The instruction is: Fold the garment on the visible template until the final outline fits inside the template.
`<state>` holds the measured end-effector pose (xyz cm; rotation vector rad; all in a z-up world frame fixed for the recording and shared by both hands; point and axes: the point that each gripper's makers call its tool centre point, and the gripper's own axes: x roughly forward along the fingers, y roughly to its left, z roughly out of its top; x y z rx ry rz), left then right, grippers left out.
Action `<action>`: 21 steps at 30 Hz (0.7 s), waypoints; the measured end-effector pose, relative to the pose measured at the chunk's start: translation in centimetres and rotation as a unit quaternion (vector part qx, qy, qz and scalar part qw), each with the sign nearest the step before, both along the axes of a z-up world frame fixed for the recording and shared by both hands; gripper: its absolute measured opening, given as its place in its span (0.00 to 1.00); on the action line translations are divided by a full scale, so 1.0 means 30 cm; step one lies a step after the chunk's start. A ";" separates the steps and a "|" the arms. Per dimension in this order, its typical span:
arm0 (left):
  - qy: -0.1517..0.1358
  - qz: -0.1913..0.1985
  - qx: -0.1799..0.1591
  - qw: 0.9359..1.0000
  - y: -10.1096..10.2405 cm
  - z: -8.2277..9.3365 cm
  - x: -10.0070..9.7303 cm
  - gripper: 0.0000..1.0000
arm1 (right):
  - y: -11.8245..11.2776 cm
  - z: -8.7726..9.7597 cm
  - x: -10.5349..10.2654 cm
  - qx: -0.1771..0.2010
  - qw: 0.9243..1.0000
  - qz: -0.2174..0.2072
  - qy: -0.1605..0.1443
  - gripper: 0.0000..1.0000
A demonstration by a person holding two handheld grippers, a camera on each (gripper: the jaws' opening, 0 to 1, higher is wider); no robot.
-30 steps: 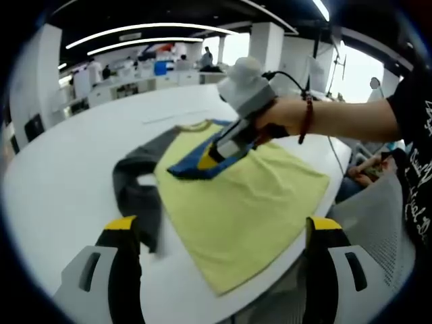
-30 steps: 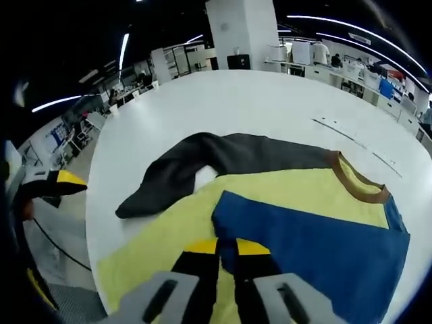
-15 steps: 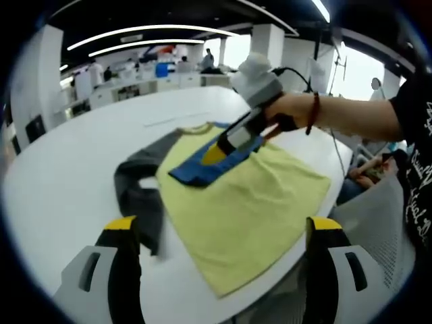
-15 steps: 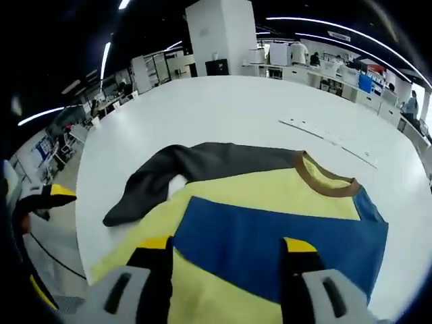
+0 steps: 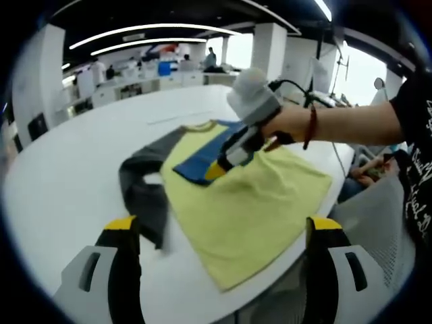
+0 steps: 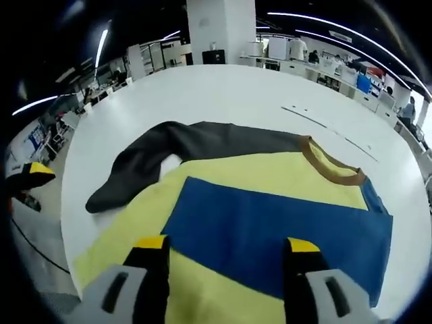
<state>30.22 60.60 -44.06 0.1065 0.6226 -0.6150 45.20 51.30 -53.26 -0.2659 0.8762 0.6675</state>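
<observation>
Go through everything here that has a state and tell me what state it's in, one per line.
garment: flat on table, partly folded
blue sleeve: folded across yellow body
grey sleeve: spread out, bent, unfolded
left gripper: open, empty
right gripper: open, above blue sleeve

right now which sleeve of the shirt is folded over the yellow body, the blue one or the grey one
The blue sleeve: it lies flat across the yellow body, under the open right hand-held gripper. The grey sleeve trails off onto the white table.
</observation>
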 end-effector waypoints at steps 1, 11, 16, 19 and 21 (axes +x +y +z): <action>0.000 0.000 0.000 1.000 0.001 0.000 0.000 0.99 | 0.002 -0.005 -0.003 -0.002 1.000 0.001 0.001 0.68; 0.000 0.001 -0.001 1.000 -0.003 -0.004 -0.002 0.99 | 0.003 -0.029 -0.018 -0.018 1.000 0.000 0.000 0.70; -0.002 0.000 0.000 1.000 -0.003 -0.002 0.001 0.99 | 0.000 -0.011 -0.012 -0.002 1.000 -0.007 0.003 0.72; -0.006 0.002 -0.002 1.000 -0.003 0.007 0.006 0.99 | -0.014 0.032 0.009 0.010 1.000 -0.015 -0.010 0.74; -0.007 0.002 -0.002 1.000 -0.004 0.009 0.008 0.99 | -0.026 0.055 0.023 0.014 1.000 -0.017 -0.018 0.76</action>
